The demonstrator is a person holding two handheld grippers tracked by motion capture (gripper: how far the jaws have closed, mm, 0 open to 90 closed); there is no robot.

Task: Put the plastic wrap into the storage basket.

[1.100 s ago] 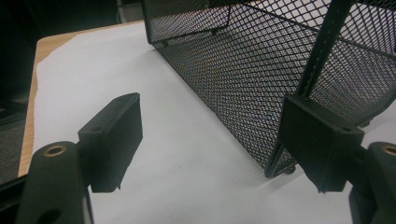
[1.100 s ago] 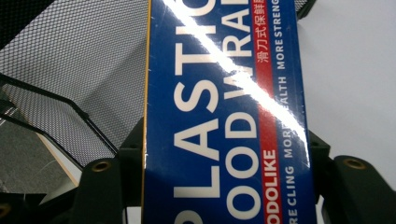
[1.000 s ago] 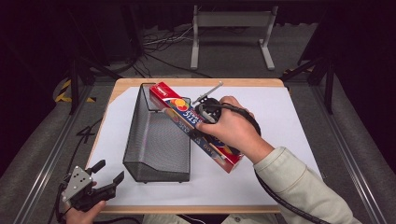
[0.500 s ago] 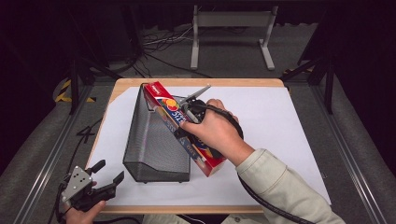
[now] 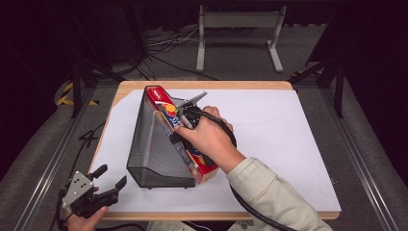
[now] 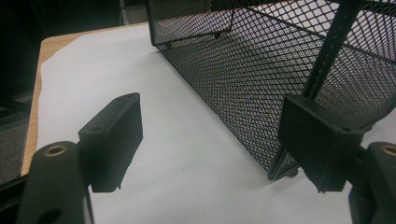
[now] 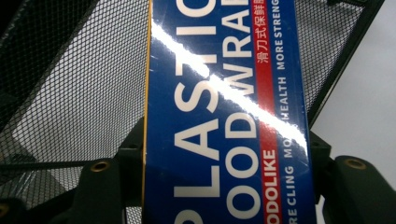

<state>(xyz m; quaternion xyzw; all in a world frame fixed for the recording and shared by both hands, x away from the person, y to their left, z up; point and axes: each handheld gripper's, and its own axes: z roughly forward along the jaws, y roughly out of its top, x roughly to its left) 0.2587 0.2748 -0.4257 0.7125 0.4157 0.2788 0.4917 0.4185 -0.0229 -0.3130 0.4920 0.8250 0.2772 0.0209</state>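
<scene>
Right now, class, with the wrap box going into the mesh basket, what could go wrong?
The plastic wrap box, clamped by the right gripper, lies along the mesh basket wall's rim; it may snag or tip the basket. The left gripper is open beside it, not steadying it.

The basket [image 5: 159,144] is made of thin black metal mesh full of tiny holes, with dull, solid metal bars along its edges; the long cardboard box [image 7: 224,121] leaning on the basket's rim is smooth and very shiny, with a bright streak of light across its blue and red print. The basket stands on a big sheet of white paper [image 5: 288,144] that looks flat and matt; past the paper's edge the table [image 5: 134,86] is pale, smooth wood. Near the basket, the left gripper [image 6: 210,144] has dull black plastic pads [image 6: 114,135] and small brass-coloured metal rings.
</scene>
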